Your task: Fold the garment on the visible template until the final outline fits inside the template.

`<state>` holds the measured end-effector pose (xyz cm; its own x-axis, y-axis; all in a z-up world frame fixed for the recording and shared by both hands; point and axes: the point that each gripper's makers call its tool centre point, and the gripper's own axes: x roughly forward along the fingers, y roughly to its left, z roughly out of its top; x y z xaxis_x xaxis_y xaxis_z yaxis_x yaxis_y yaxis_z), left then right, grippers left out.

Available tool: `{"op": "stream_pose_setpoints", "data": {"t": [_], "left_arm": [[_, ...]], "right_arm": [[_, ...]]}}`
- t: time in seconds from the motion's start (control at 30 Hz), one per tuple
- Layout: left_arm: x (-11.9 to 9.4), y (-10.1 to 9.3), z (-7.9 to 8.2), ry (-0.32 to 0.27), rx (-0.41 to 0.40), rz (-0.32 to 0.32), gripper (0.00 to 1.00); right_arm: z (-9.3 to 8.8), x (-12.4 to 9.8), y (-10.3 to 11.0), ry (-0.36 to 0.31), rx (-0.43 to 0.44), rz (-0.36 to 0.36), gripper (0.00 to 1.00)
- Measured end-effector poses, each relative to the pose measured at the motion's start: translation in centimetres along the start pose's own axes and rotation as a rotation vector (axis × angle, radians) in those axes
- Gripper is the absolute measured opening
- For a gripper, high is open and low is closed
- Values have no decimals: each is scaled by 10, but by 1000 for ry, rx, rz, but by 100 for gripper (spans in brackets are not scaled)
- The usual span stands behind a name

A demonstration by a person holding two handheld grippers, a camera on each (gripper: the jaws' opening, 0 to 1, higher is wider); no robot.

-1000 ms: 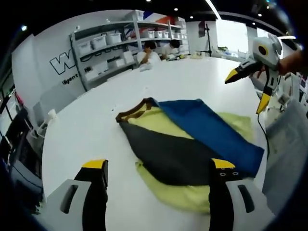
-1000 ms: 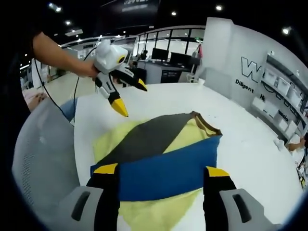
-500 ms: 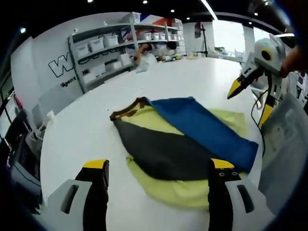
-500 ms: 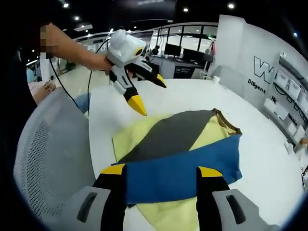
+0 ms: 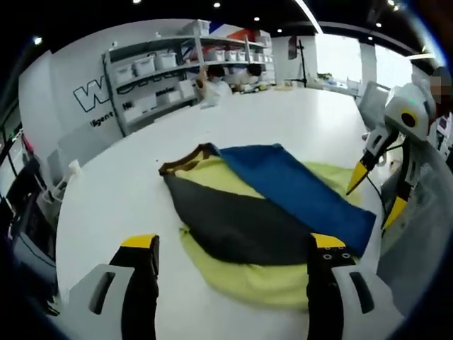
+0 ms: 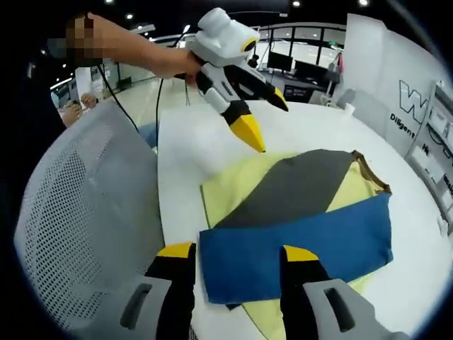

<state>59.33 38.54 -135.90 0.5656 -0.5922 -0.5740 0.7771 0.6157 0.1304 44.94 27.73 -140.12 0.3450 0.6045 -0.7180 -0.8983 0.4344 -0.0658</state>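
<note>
Though folded, garment (image 5: 269, 212) blue-over-grey

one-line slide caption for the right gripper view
Folded garment with grey and blue flaps on a white table, open left hand-held gripper above it, mesh chair alongside.

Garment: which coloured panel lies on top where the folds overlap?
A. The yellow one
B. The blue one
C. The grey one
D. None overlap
B: in the right gripper view the blue panel crosses over the lower end of the grey panel, and both lie on the yellow of the garment; neither tool touches it.
</note>
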Motion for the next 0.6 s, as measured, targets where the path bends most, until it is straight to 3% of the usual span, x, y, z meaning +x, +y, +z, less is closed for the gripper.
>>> {"op": "stream_pose_setpoints", "data": {"t": [0.23,0.5,0.6], "left_arm": [[-2,-3,1,-2,-4,1,92],[-3,-3,1,3,11,3,91],[-3,-2,2,5,16,3,91]], "right_arm": [[-12,13,18,33,18,57,25],[-27,23,26,88,-46,59,18],[-26,26,24,89,-22,51,16]]}}
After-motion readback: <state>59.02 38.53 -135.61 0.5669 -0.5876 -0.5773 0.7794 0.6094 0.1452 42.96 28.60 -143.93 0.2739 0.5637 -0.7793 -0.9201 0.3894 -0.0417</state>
